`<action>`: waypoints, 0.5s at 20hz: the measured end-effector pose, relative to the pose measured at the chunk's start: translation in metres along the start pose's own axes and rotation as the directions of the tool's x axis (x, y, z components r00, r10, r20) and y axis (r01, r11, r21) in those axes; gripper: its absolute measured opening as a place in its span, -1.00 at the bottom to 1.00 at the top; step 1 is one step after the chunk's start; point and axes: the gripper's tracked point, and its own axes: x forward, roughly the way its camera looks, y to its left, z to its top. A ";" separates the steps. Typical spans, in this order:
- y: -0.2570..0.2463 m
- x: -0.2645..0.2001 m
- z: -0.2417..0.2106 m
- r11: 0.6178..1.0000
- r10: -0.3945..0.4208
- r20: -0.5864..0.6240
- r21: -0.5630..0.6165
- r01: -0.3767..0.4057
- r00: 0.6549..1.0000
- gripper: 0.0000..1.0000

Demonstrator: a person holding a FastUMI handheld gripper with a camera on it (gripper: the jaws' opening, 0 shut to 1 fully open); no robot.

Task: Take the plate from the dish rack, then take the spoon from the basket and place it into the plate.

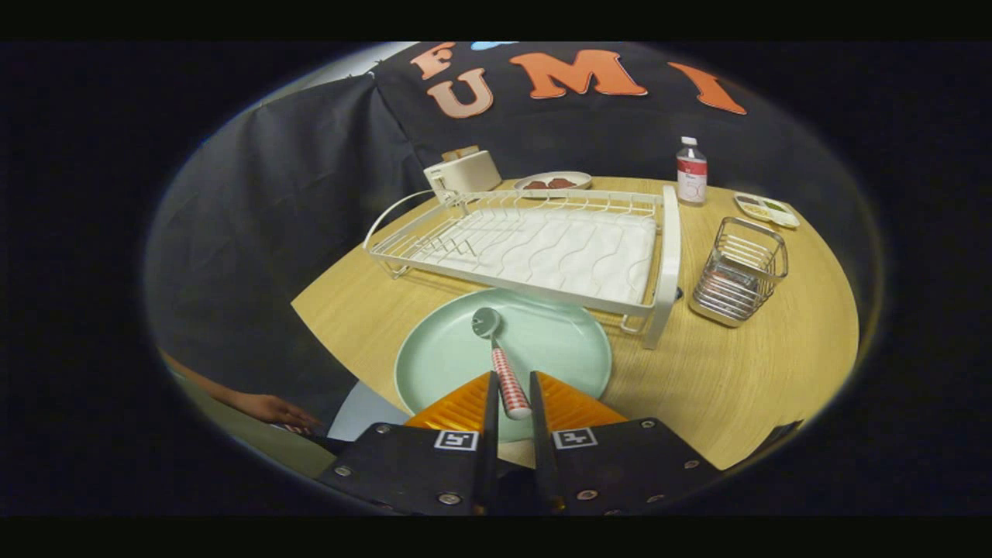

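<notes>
From the gripper view, the claw (511,391) sits low over the round pale-green plate (465,349), which rests on the round wooden counter (736,372) just in front of the white wire dish rack (535,248). The small spoon with the red-and-white checked handle and grey bowl (500,360) lies between the fingers, bowl end pointing out over the middle of the plate. The fingers stand slightly apart around the handle; honestly can't tell if they're pressing on it or already loose.

Stuff that could go sideways: if the handle sticks to a pad when the claw backs off, the spoon could get dragged off the plate's near rim. The handle end seems close to that rim, so a tilt could tip it out. The silver wire basket (740,271) is well off to the side, so no real bump risk there.
</notes>
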 end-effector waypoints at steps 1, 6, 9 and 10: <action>0.000 0.001 -0.003 1.000 -0.004 -0.013 0.006 0.004 1.000 -0.58; -0.003 -0.009 0.016 1.000 -0.013 0.019 0.029 0.013 1.000 -0.32; -0.006 -0.028 0.060 0.999 -0.031 0.124 0.041 0.026 0.992 -0.18; -0.008 -0.035 0.075 0.999 -0.041 0.165 0.041 0.035 0.985 -0.06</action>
